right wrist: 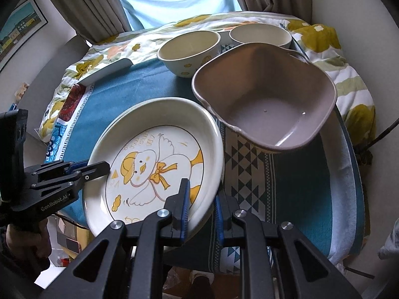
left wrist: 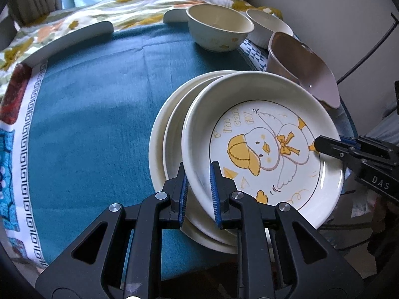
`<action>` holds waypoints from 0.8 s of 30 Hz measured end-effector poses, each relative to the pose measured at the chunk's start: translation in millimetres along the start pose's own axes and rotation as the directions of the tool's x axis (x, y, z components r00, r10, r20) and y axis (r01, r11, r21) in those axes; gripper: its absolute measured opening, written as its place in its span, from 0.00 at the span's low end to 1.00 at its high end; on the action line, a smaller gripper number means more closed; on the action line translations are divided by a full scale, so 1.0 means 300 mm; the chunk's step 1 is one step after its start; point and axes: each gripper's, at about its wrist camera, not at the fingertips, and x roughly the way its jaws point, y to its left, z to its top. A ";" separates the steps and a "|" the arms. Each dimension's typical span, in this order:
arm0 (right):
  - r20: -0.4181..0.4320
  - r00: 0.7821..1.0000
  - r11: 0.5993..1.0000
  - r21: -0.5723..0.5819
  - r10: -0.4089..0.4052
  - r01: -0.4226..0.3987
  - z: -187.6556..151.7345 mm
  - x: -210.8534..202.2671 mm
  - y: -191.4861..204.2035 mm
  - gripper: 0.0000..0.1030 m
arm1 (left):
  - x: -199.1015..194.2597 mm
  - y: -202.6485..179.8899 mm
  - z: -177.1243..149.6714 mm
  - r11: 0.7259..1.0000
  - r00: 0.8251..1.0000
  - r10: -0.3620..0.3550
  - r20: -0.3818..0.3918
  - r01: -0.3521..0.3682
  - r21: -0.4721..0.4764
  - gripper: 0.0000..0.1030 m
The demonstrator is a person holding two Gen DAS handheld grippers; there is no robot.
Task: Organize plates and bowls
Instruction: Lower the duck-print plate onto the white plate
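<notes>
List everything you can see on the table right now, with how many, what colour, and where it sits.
Duck plate: one, cream with yellow duck drawing, top of the stack, rim between both grippers' pads.
Plain plates: two, cream, under the duck plate.
Basin: one, brown, beside the plates.
Bowls: two, cream, far edge of the table.
Tablecloth: one, teal, covering the table.
Blanket: one, floral yellow, behind the table.
Left gripper: black, blue pads, on the duck plate's rim.
Right gripper: black, blue pads, on the opposite rim.
</notes>
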 end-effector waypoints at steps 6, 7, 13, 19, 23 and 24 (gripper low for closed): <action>-0.004 1.000 1.000 -0.012 0.002 -0.002 -0.003 0.004 0.003 0.16 | 0.007 -0.022 0.007 0.997 0.998 0.066 -0.007 -0.065 0.039 0.17; -0.005 1.000 1.000 -0.014 0.003 -0.003 -0.004 0.005 0.003 0.16 | 0.008 -0.025 0.009 0.996 0.997 0.074 -0.009 -0.073 0.045 0.17; -0.002 1.000 1.000 -0.010 0.006 -0.006 -0.008 0.005 0.001 0.16 | 0.005 -0.061 0.017 0.983 0.989 0.149 -0.016 -0.146 0.110 0.18; 0.007 1.000 1.000 -0.016 -0.008 0.008 -0.012 0.003 0.005 0.16 | 0.011 -0.084 0.024 0.970 0.980 0.198 -0.024 -0.192 0.150 0.19; 0.010 1.000 0.999 -0.034 -0.026 0.026 -0.011 0.003 0.015 0.16 | 0.011 -0.094 0.024 0.965 0.975 0.220 -0.033 -0.212 0.156 0.19; 0.012 1.000 0.999 -0.029 -0.022 0.022 -0.012 0.003 0.012 0.16 | 0.011 -0.096 0.025 0.964 0.974 0.224 -0.035 -0.216 0.158 0.19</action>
